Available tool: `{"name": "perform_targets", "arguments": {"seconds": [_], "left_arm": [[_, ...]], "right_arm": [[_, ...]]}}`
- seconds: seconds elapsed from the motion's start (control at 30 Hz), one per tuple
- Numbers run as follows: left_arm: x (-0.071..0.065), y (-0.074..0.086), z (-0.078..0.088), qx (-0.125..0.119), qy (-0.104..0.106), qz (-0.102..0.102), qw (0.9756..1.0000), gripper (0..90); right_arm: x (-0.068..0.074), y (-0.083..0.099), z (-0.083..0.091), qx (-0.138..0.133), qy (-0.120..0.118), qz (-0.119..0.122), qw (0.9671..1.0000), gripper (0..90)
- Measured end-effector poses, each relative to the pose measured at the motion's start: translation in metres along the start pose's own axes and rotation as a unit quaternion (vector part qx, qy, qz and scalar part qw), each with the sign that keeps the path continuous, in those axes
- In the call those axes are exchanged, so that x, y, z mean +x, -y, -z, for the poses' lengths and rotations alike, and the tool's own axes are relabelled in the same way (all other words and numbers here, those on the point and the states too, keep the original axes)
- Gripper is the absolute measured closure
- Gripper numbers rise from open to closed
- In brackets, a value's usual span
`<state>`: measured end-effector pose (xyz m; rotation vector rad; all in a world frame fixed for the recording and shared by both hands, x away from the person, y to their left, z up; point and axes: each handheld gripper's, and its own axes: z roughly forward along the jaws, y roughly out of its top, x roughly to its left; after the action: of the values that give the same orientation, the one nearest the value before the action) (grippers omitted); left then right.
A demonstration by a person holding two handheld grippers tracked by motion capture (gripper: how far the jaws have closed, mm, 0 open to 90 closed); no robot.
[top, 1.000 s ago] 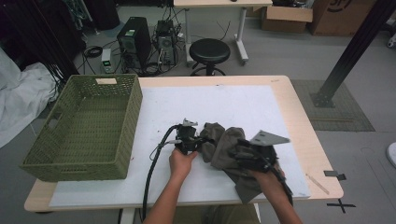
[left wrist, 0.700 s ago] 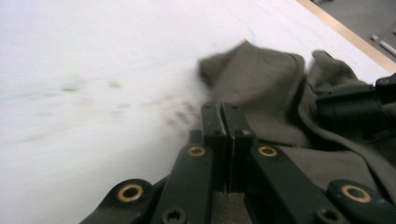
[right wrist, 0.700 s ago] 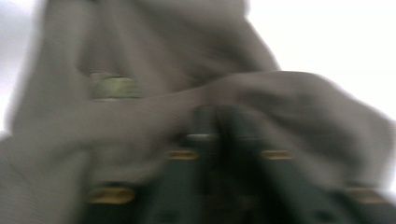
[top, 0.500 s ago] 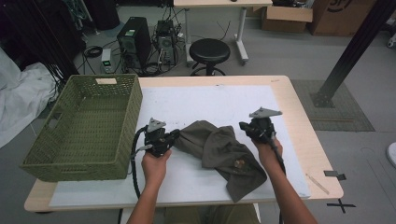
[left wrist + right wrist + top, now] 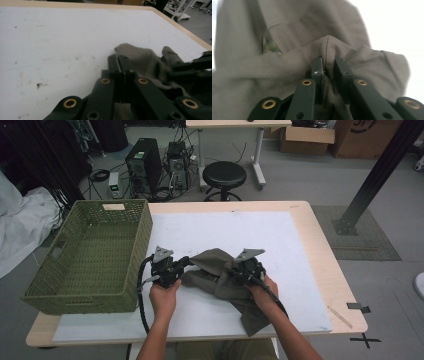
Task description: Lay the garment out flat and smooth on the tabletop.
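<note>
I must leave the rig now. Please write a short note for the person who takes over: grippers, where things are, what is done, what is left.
Left gripper: shut on the left edge of the olive-grey garment.
Right gripper: jaws have just been reopening slightly; a fold of the garment sits between them, pinched.
Garment lies crumpled on the white mat, mid-table. Green woven basket stands at the table's left, nothing visible inside.
Done: both grippers have cloth.
Left, probably: fold the garment neatly; perhaps place it in the basket.
</note>
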<state>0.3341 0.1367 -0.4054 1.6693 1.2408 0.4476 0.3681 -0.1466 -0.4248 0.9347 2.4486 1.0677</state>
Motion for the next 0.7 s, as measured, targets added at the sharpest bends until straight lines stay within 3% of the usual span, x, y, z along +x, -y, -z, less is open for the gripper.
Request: {"name": "perform_targets", "arguments": {"seconds": [0.07,0.1,0.17,0.2,0.23,0.3,0.4,0.5,0.57,0.6,0.63,0.67,0.7], "left_arm": [[0.003,0.002,0.003,0.0,0.003,0.006,1.0,89.6],[0.003,0.003,0.004,-0.002,-0.004,0.002,1.0,90.0],[0.006,0.003,0.007,-0.015,-0.001,0.011,0.9998,90.0],[0.007,0.002,0.008,-0.026,0.006,0.019,0.9994,90.0],[0.007,0.001,0.008,-0.029,0.008,0.022,0.9993,90.0],[0.004,0.0,0.006,-0.03,0.008,0.023,0.9992,89.1],[-0.001,0.001,-0.003,-0.011,0.011,0.018,0.9997,73.6],[-0.005,0.005,-0.019,0.031,0.025,0.02,0.999,57.9],[-0.008,0.009,-0.03,0.069,0.022,0.011,0.9973,51.8],[-0.009,0.011,-0.036,0.09,0.018,0.003,0.9958,51.4],[-0.009,0.013,-0.039,0.107,0.013,-0.004,0.9941,50.7],[-0.01,0.016,-0.043,0.126,0.01,-0.009,0.9919,50.7],[-0.01,0.019,-0.047,0.147,0.005,-0.019,0.989,52.6]], "right_arm": [[-0.013,0.002,0.02,-0.042,-0.012,-0.035,0.9984,79.7],[-0.023,0.005,0.032,-0.068,-0.027,-0.061,0.9954,79.4],[-0.036,0.009,0.048,-0.085,0.006,-0.075,0.9935,79.3],[-0.06,0.019,0.061,-0.092,0.042,-0.11,0.9888,79.9],[-0.06,0.019,0.061,-0.092,0.042,-0.11,0.9888,79.9],[-0.082,0.026,0.066,-0.094,0.07,-0.133,0.9843,80.0],[-0.107,0.032,0.064,-0.087,0.118,-0.148,0.9782,75.4],[-0.127,0.039,0.06,-0.08,0.159,-0.179,0.9675,63.8],[-0.127,0.041,0.065,-0.095,0.152,-0.202,0.9628,57.9],[-0.123,0.042,0.07,-0.103,0.149,-0.203,0.9623,55.1],[-0.112,0.042,0.077,-0.106,0.129,-0.195,0.9664,48.3],[-0.112,0.042,0.077,-0.106,0.129,-0.195,0.9664,48.3],[-0.095,0.046,0.084,-0.094,0.096,-0.178,0.9749,44.0]]}}
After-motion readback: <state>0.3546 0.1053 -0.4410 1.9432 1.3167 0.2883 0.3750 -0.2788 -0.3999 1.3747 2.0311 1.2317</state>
